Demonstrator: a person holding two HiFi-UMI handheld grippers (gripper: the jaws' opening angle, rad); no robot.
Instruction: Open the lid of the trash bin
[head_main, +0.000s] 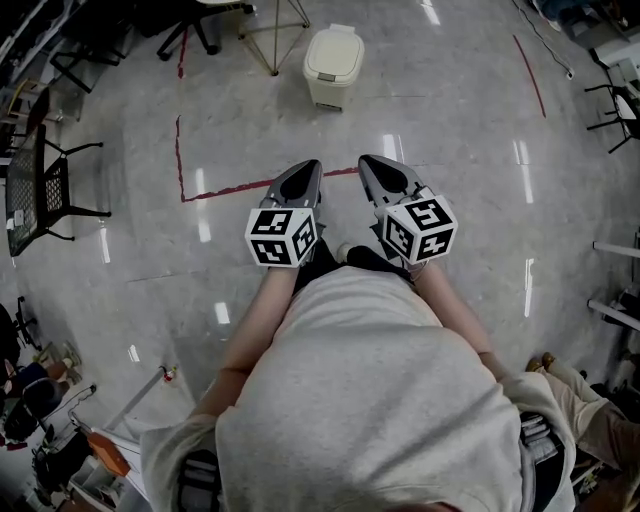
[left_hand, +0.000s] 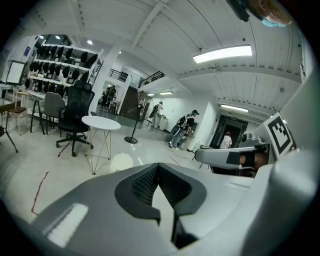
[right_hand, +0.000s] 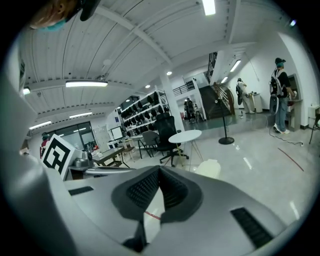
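Note:
A cream trash bin (head_main: 332, 66) with its lid down stands on the floor well ahead of me. It shows small past the jaws in the left gripper view (left_hand: 121, 161) and in the right gripper view (right_hand: 207, 168). My left gripper (head_main: 308, 165) and right gripper (head_main: 366, 161) are held side by side at waist height, pointing toward the bin and far short of it. Both have their jaws closed tip to tip with nothing between them (left_hand: 158, 165) (right_hand: 159, 168).
A round white table (left_hand: 100, 122) on thin legs stands just left of the bin, with a black office chair (left_hand: 75, 114) behind it. Red tape lines (head_main: 181, 160) mark the glossy floor. Black chairs (head_main: 45, 185) sit at the left; people stand far off.

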